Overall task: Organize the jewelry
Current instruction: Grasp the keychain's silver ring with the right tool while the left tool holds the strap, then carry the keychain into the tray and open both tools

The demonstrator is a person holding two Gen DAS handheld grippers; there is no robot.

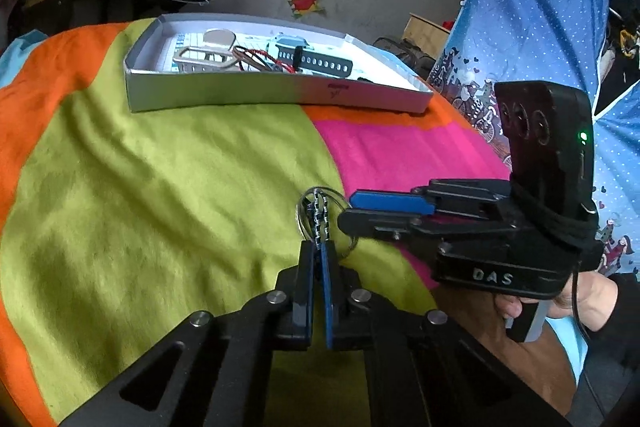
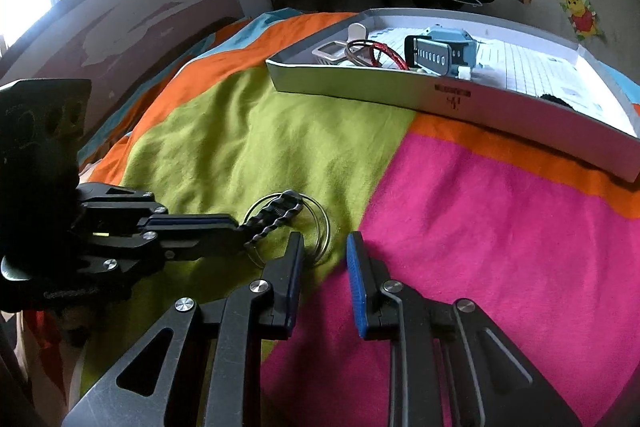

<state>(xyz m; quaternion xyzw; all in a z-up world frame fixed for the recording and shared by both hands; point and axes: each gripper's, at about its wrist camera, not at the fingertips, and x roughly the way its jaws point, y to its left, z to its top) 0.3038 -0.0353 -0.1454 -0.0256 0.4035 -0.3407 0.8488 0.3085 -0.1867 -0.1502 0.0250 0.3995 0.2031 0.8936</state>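
The left gripper [image 1: 319, 247] is clamped on a dark chain bracelet [image 1: 320, 217] tangled with thin silver bangles [image 2: 320, 227], just beyond its fingertips on the green blanket [image 1: 160, 187]; the right gripper [image 2: 325, 243] stands apart, its fingers seemingly straddling the bangles' edge; the grey tray [image 1: 260, 95] sits well ahead.

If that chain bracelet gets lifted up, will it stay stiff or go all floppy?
Probably floppy: the chain bracelet is made of small links and already bends where the left gripper pinches it. The thin silver bangles around it look rigid, so they may slide or swing loose. On the soft blanket nothing should roll far.
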